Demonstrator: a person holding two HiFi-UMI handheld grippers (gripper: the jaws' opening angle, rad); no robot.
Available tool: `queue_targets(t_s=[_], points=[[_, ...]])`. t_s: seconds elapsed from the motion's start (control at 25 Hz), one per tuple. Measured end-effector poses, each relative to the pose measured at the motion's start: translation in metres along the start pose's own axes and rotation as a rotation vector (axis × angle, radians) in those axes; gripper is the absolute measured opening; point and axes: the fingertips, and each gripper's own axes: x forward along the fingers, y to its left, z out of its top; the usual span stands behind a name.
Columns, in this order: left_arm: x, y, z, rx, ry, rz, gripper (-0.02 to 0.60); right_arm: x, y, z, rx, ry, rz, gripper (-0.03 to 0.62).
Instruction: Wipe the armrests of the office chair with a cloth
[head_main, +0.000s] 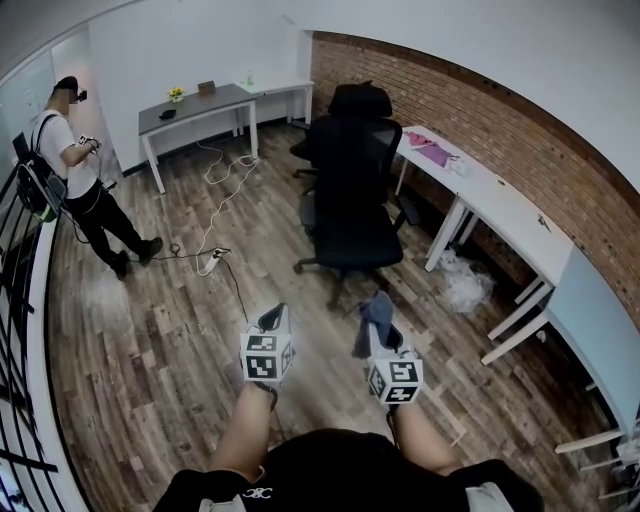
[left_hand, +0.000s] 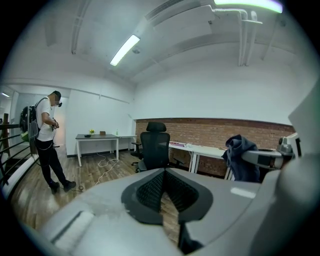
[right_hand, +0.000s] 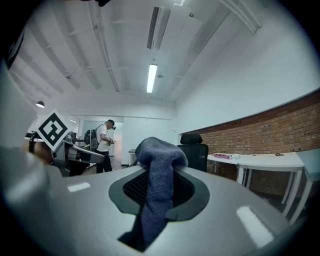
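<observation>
My right tongs (right_hand: 159, 172) grip the cloth (right_hand: 159, 150), my left tongs (left_hand: 164, 174) are clenched empty, both well apart from the chair (head_main: 352, 190).

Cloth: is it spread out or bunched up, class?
Bunched up: the right gripper pinches the cloth into a narrow strip, with a lump above the gripper and a tail hanging below.

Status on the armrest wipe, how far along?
Done: cloth held in the jaws of the right gripper. In hand: nothing on the chair yet; it stands well ahead, touching neither gripper. The left gripper is shut, empty. Left: all the wiping.
</observation>
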Motion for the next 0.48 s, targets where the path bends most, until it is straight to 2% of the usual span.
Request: queue_targets(t_s=[0.2,0.48], points=[[-0.005,0.018,-0.013,-0.012,0.019,-0.026,0.005,0.001,0.023,-0.008,-0.016,0.02,-0.017,0.072],[0.005,0.03,-0.016,-0.015,0.034,-0.039,0.005,0.017,0.026,-0.012,-0.021,0.039,-0.027,0.072]])
